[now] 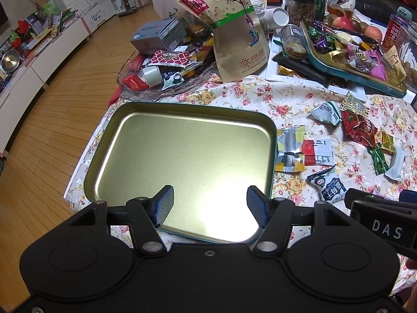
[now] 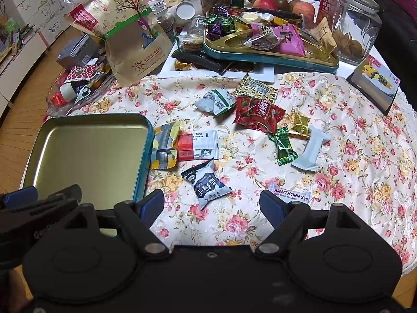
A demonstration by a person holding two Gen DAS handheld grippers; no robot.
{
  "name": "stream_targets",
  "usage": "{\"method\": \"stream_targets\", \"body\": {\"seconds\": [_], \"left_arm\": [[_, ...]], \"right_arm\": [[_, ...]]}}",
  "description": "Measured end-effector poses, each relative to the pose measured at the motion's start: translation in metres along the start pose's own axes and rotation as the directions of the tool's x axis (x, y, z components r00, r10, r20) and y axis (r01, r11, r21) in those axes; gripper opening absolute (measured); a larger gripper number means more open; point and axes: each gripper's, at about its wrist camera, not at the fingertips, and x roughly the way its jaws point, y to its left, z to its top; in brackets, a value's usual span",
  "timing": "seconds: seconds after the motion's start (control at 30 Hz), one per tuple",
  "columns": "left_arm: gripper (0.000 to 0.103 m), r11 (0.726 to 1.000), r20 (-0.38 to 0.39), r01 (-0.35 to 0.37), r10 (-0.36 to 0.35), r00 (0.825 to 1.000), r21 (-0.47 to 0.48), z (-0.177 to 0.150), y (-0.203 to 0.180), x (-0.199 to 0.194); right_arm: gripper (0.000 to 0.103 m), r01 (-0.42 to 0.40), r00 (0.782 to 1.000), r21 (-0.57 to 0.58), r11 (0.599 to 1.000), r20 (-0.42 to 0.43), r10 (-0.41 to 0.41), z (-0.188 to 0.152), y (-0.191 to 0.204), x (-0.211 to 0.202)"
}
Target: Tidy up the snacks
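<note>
Snacks lie all over the flowered cloth (image 2: 338, 135), just to the right of the empty tin tray (image 2: 88, 154) — that tray is my landmark. A yellow-and-grey packet (image 2: 164, 148) touches the tray's right wall, and a red-and-white one (image 2: 199, 144) lies against it. A black-and-white packet (image 2: 208, 184) sits a bit nearer, beside the tray's near corner. Farther right of the tray are a red bag (image 2: 256, 113), a green candy (image 2: 282, 147) and a pale blue bar (image 2: 311, 148).

Left gripper (image 1: 209, 204) hangs over the tray's near edge, fingers spread wide, holding nothing. Right gripper (image 2: 211, 206) is spread wide too, empty, just in front of the black-and-white packet.

These packets look light, puffy and crinkly — probably slippery. I think pinching a flat sealed end would work best, not the fat middle.
</note>
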Motion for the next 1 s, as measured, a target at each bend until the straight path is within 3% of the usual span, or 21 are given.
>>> {"method": "stream_targets", "body": {"seconds": [0.13,0.27,0.63,1.0], "left_arm": [[0.066,1.0,-0.007,0.014,-0.014,1.0,0.006,-0.001,-0.001,0.0],[0.066,1.0,0.008,0.01,-0.01,1.0,0.027,-0.002,-0.005,-0.003],[0.066,0.998,0.011,0.017,-0.017,1.0,0.058,-0.005,-0.008,-0.005],[0.066,0.998,-0.017,0.042,-0.042,0.999,0.043,-0.005,-0.007,-0.006]], "right_arm": [[0.084,0.015,1.0,-0.001,1.0,0.004,-0.015,0.0,-0.001,0.001],[0.076,0.017,1.0,0.008,1.0,0.01,-0.017,0.0,-0.002,0.003],[0.075,0.019,0.999,-0.024,1.0,-0.034,-0.02,-0.002,0.003,0.01],[0.07,0.086,0.996,-0.033,0.996,0.028,-0.085,0.001,0.001,0.013]]}}
